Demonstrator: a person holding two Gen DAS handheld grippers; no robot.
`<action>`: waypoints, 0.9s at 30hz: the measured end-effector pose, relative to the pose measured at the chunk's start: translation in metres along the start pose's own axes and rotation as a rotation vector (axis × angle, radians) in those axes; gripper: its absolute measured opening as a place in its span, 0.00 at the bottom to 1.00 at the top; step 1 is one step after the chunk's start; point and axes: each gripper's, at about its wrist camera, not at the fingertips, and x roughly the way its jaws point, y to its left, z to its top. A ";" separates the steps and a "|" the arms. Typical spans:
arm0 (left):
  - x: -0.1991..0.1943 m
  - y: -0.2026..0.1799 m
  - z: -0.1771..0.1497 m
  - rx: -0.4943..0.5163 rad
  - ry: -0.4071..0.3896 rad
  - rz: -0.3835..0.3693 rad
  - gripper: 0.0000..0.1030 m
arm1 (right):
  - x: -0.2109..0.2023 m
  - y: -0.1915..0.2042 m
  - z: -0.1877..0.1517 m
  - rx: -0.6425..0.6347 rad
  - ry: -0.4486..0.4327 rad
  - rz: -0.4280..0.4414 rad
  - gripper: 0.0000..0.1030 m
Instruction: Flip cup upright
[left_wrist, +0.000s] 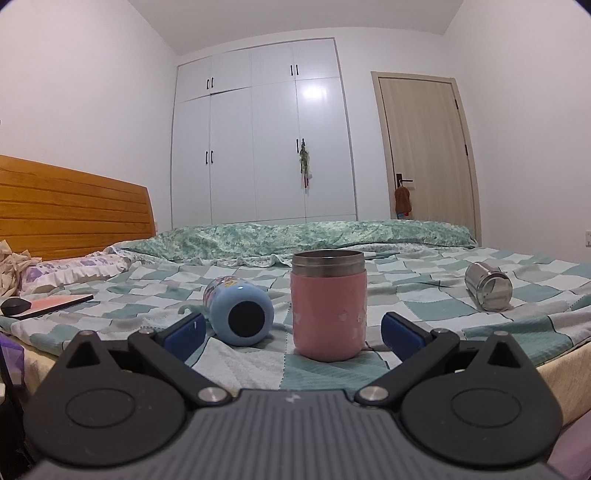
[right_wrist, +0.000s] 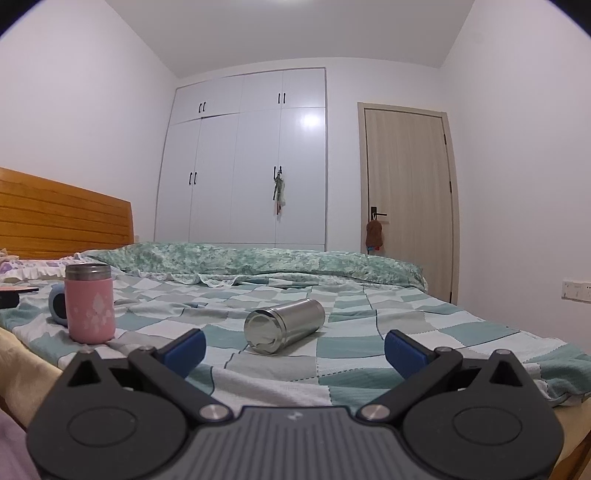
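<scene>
Two claws, both spread wide and holding nothing. The left claw (left_wrist: 291, 332) hovers over the near edge of the bed (left_wrist: 461, 295), its blue pads flanking but not touching the pink cup (left_wrist: 328, 306), which stands upright, steel rim up, just ahead at 12 o'clock. The blue cup (left_wrist: 240, 310) lies on its side just beside the pink one at 10 o'clock, its dark base turned toward the camera and its long axis running away toward the pillow (left_wrist: 70, 271). The right claw (right_wrist: 295, 347) faces the steel cup (right_wrist: 284, 325), lying on its side at 12 o'clock, near but untouched; its round end faces the camera and its long axis runs back toward 1 o'clock.

The left view alone shows the blue cup whole, plus a tablet (left_wrist: 51, 304) and mouse (left_wrist: 14, 305) at 9 o'clock. In the right view the blue cup is mostly hidden behind the pink one at 10 o'clock, and a wall socket (right_wrist: 576, 290) shows at 3 o'clock. Both views take in the wardrobe (left_wrist: 262, 133) and door (left_wrist: 424, 155)
</scene>
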 end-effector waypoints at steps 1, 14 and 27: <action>-0.001 0.000 0.000 0.000 -0.001 0.001 1.00 | 0.000 0.000 0.000 -0.001 0.000 0.000 1.00; -0.002 0.001 0.000 -0.006 0.000 -0.001 1.00 | 0.001 0.001 -0.001 -0.009 -0.002 -0.002 1.00; -0.001 0.001 0.000 -0.006 0.001 -0.002 1.00 | 0.001 0.002 -0.001 -0.011 -0.002 -0.001 1.00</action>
